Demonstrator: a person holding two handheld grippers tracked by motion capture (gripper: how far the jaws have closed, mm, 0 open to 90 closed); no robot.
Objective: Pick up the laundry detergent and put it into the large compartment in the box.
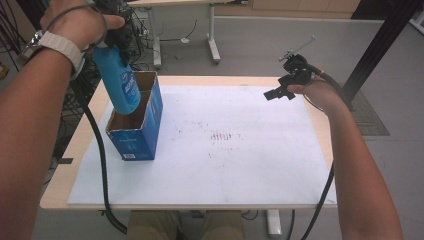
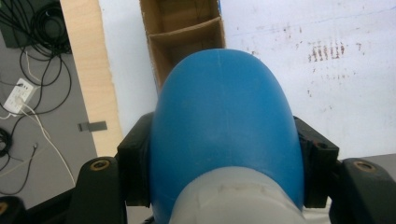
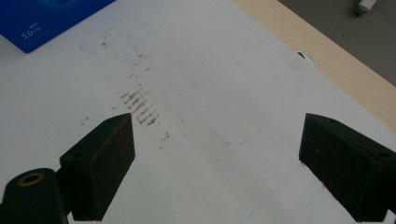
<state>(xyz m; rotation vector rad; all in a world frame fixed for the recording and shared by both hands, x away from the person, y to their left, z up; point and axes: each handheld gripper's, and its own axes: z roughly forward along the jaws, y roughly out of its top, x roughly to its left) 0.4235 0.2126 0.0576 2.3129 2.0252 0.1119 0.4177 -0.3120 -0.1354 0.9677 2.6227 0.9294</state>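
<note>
Left gripper (image 2: 224, 186) clamped on blue bottle (image 1: 120, 82); right gripper (image 3: 219, 172) wide open, empty; best lowered upright into box compartment (image 1: 127, 120)

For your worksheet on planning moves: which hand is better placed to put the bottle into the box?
Left, probably. The left gripper is already shut on the blue bottle, held just above the open box. The right gripper is open, holds nothing and hovers over the far side of the table.

High view: overhead, facing forward-down across whole white-covered wooden table (image 1: 225, 165). Left gripper view: close, straight down onto open blue cardboard box (image 2: 184, 35). Right gripper view: low, near; shares box corner, brown smudges (image 3: 140, 107).
</note>
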